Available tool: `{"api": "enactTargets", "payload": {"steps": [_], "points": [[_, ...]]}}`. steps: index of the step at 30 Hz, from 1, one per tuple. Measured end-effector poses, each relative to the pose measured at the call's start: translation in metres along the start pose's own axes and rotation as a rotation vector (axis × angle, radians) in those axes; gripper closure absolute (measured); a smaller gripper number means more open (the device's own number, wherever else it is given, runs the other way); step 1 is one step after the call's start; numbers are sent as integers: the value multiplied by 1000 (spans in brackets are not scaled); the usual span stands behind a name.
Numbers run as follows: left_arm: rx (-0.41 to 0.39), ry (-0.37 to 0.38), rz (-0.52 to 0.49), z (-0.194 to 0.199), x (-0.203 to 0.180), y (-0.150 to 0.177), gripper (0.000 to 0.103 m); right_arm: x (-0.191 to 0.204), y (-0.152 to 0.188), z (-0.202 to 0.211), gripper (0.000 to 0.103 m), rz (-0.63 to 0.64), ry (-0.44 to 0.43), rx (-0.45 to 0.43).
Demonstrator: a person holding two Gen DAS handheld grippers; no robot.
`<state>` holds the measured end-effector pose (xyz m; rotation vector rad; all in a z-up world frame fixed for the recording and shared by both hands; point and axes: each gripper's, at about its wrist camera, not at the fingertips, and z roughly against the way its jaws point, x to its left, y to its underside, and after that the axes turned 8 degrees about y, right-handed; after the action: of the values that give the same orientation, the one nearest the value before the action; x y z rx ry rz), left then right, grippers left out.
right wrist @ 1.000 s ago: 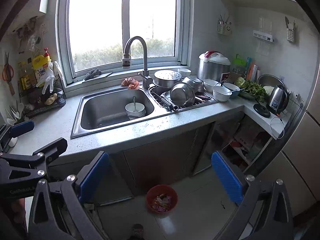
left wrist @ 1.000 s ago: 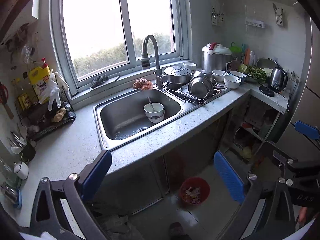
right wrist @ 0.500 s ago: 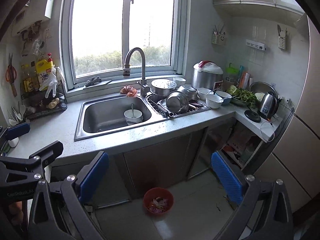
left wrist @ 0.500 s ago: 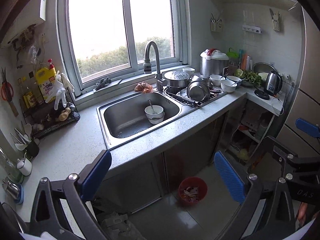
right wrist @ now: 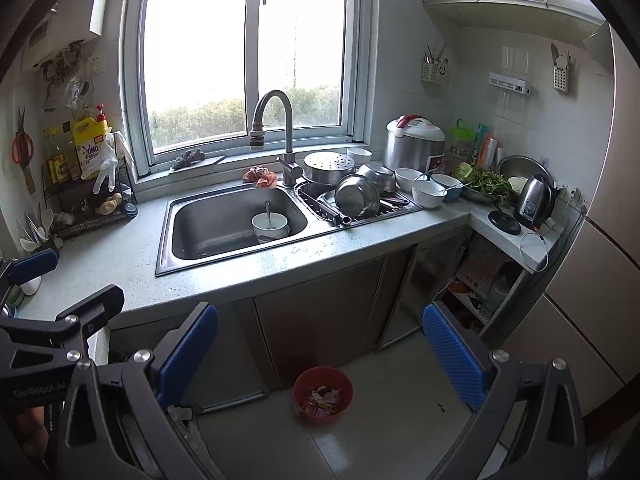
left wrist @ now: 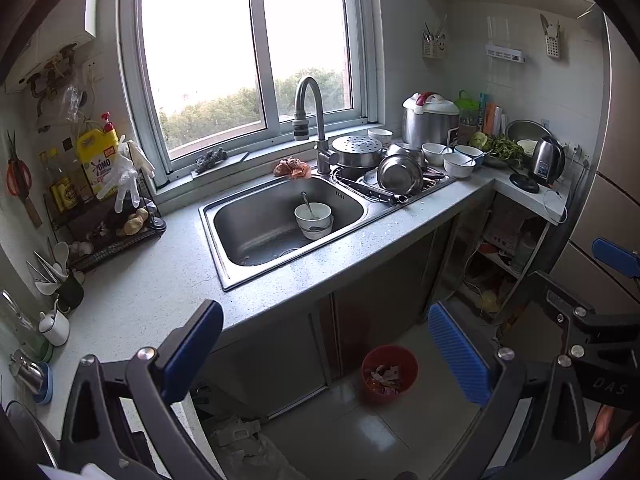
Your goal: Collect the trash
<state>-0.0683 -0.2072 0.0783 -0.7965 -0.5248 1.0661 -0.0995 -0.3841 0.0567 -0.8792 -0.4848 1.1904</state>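
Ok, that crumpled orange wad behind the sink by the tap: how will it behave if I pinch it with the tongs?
The orange wad looks crumpled and soft, so it will probably squash and hang limp. It seems light for its bulk. It sits loose on the ledge beside the faucet, so a push would likely slide it rather than roll it.

A sink (right wrist: 234, 224) sat in the counter (right wrist: 120, 256) below the window, with a bowl (right wrist: 270, 226) in it. A rack of pots (right wrist: 356, 198) lay right of the sink; a kettle (right wrist: 534, 200) stood far right. A bin (right wrist: 322, 394) stood on the floor nearby.
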Motion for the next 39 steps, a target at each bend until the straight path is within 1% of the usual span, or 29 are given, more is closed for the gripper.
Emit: {"api": "enactTargets", "payload": {"steps": [7, 13, 18, 29, 39], "points": [[10, 8, 1, 1, -7, 1, 1, -10, -1, -1, 1, -5, 1, 8], [10, 2, -24, 4, -14, 1, 1, -15, 1, -1, 1, -15, -1, 22], [19, 12, -14, 4, -16, 1, 1, -19, 0, -1, 1, -21, 2, 22], [35, 28, -8, 2, -19, 2, 1, -16, 2, 5, 1, -26, 16, 25], [27, 4, -1, 4, -21, 5, 1, -13, 5, 6, 1, -31, 14, 38]]}}
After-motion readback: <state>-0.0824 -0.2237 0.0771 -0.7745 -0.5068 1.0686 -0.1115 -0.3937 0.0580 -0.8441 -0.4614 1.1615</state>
